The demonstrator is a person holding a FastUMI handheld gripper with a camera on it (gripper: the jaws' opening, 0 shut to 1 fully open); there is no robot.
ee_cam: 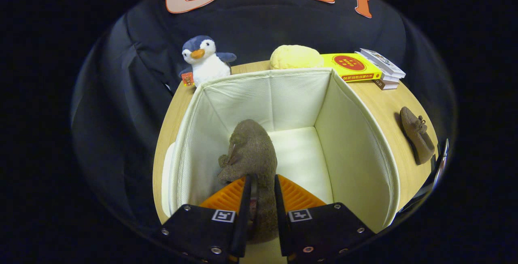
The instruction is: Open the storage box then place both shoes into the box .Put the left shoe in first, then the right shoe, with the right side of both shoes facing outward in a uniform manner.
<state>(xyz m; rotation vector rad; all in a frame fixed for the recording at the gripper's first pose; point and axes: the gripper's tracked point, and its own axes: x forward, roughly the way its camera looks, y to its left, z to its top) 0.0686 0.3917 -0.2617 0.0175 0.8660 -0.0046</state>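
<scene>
A brown fuzzy shoe (253, 150) hangs toe-forward inside the open cream fabric storage box (356, 142), held above the box floor near the left wall. My gripper (261, 183) is shut on the shoe's heel end, both fingers pressing its sides. The box's lid is off and its white inside shows. The second brown shoe (417, 139), with a small bow, lies on the wooden table to the right of the box.
A plush penguin (204, 59) sits behind the box's left corner. A yellow round cushion (295, 56), a yellow book (356, 66) and a small stack of books (384, 71) lie behind the box. A white flat piece (166, 179) rests left of the box.
</scene>
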